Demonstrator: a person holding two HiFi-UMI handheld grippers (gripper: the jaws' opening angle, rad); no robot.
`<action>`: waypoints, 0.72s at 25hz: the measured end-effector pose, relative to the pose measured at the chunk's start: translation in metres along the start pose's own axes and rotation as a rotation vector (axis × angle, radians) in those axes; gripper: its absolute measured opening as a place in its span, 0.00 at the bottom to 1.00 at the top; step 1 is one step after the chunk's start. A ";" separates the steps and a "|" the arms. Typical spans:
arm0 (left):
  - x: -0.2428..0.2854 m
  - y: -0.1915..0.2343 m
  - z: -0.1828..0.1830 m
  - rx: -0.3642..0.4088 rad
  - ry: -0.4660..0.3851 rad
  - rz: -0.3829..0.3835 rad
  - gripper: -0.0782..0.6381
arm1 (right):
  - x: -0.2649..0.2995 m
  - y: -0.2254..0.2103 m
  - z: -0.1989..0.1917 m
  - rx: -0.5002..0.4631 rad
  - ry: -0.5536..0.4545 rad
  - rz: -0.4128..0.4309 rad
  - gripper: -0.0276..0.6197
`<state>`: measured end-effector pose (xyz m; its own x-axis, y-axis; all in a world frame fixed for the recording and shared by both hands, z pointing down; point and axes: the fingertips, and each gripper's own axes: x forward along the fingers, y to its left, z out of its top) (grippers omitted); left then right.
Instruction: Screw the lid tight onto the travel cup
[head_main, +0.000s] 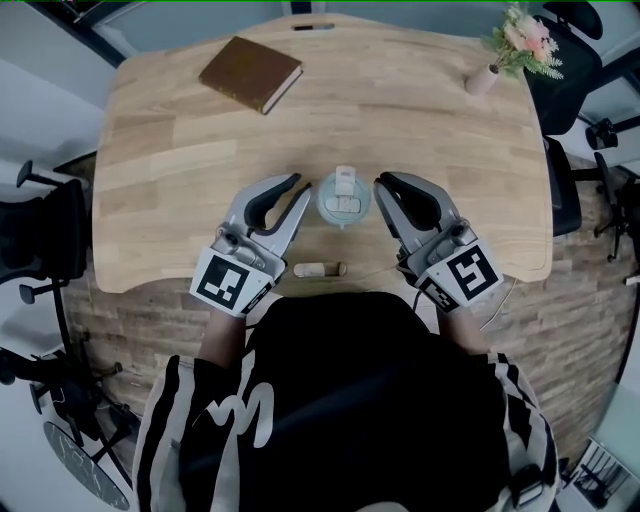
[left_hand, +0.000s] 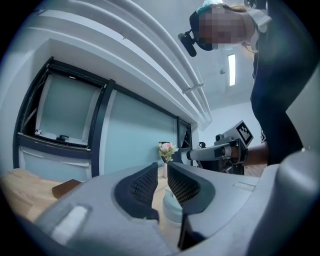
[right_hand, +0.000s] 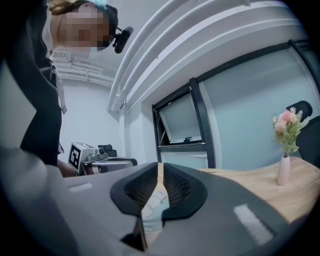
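Wooden surface (head_main: 170, 160), office backdrop | travel cup (head_main: 344, 208) upright at centre front, lid (head_main: 345, 188) seated on it, tightness not readable | left gripper (head_main: 300, 197) and right gripper (head_main: 383, 187) flank cup, likely kept close for handling | both jaws nearly together, empty

Left claw (head_main: 302, 188): pointed level and away from the body, angled inward; jaws drawn almost together, only a narrow slit between the pads, nothing gripped.
Right claw (head_main: 381, 186): pointed level, angled inward to mirror the left; jaws all but touching, nothing between them.
Claw tips: at the same reach, apart from each other.
Marker cubes: left marker cube (head_main: 230, 280) and right marker cube (head_main: 462, 274) sat at the claws' rear, faces up.
Forearms: left forearm (head_main: 222, 338) and right forearm (head_main: 468, 330) were held close to the torso.
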<state>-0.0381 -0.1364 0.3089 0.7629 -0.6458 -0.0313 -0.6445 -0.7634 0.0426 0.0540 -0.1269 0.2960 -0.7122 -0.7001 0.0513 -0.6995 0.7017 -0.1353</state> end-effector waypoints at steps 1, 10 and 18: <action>-0.001 0.000 0.000 -0.001 -0.003 0.005 0.19 | 0.000 0.000 -0.001 0.002 0.000 0.000 0.09; 0.000 0.003 0.001 0.000 -0.014 0.027 0.11 | -0.002 -0.004 0.002 0.007 -0.012 -0.020 0.05; 0.000 0.001 -0.002 0.024 0.001 0.025 0.11 | -0.006 -0.006 0.003 0.010 -0.026 -0.026 0.04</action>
<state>-0.0386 -0.1375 0.3109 0.7464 -0.6648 -0.0292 -0.6645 -0.7470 0.0195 0.0621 -0.1275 0.2933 -0.6918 -0.7215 0.0295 -0.7172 0.6818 -0.1443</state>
